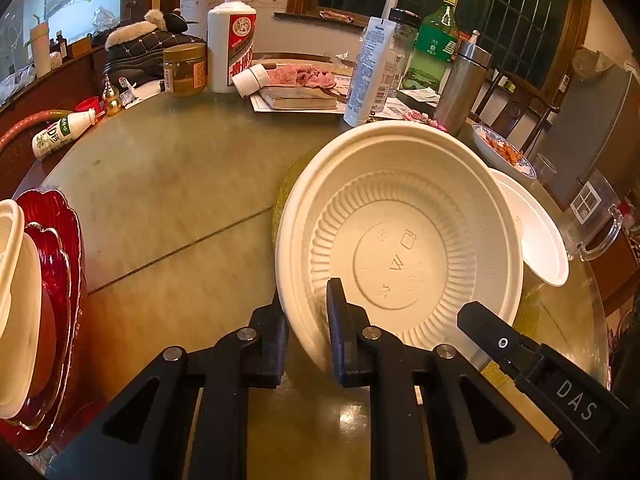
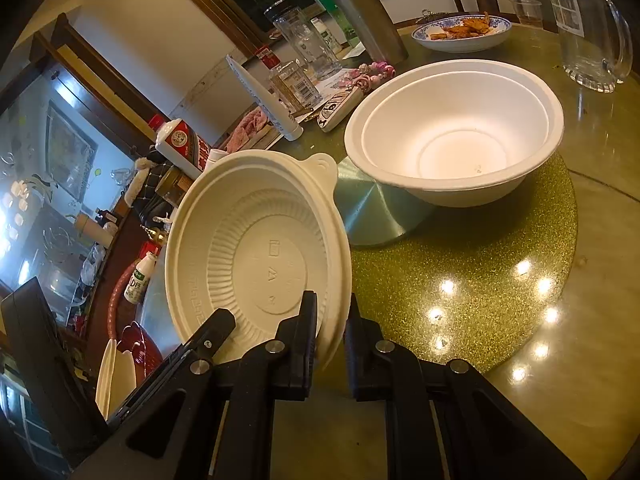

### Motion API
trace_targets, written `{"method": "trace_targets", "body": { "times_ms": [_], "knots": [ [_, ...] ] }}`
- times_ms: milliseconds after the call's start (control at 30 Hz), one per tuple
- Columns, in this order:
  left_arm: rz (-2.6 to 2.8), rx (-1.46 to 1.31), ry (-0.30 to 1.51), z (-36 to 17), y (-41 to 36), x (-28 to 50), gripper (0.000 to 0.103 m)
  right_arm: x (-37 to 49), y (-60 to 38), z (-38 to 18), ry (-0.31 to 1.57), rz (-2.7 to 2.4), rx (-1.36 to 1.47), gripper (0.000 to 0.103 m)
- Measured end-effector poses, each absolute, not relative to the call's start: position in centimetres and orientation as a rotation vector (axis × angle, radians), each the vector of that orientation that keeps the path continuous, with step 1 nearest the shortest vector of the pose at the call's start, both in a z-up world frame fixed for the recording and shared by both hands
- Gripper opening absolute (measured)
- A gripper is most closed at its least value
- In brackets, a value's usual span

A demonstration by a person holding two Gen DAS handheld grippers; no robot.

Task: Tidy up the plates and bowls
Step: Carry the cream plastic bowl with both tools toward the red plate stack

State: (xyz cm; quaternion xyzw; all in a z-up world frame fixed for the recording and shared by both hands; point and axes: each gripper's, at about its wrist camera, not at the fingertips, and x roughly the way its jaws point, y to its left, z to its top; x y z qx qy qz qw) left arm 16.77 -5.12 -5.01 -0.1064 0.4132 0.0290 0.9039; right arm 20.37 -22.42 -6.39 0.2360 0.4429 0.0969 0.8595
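Note:
A cream ribbed disposable bowl (image 1: 400, 236) is held tilted above the table, its inside facing both cameras. My left gripper (image 1: 308, 312) is shut on its near rim. My right gripper (image 2: 332, 320) is shut on the same bowl (image 2: 256, 256) at its rim; one right finger (image 1: 480, 320) shows in the left wrist view. A white foam bowl (image 2: 456, 132) stands upright on a gold glitter mat (image 2: 480, 280); it also shows behind the held bowl (image 1: 536, 232). A stack of red plates (image 1: 60, 280) with a cream dish on top lies at the far left.
The table's far side is crowded: a white liquor bottle (image 1: 232, 40), a jar (image 1: 185, 70), a book (image 1: 298, 98), a lotion tube (image 1: 370, 72), a green bottle (image 1: 434, 44), a steel flask (image 1: 462, 84). A blue-rimmed food plate (image 2: 464, 32) and glass jug (image 2: 592, 24) stand right.

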Motion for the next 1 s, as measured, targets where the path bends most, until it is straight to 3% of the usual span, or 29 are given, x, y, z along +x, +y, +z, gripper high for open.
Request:
{"method": "trace_targets", "body": {
  "times_ms": [1000],
  "knots": [
    [0.107,-0.187,0.787,-3.5,-5.3,16.1,0.016,19.9,-22.4,-5.3,0.898,0.224,0.487,0.012]
  ]
}}
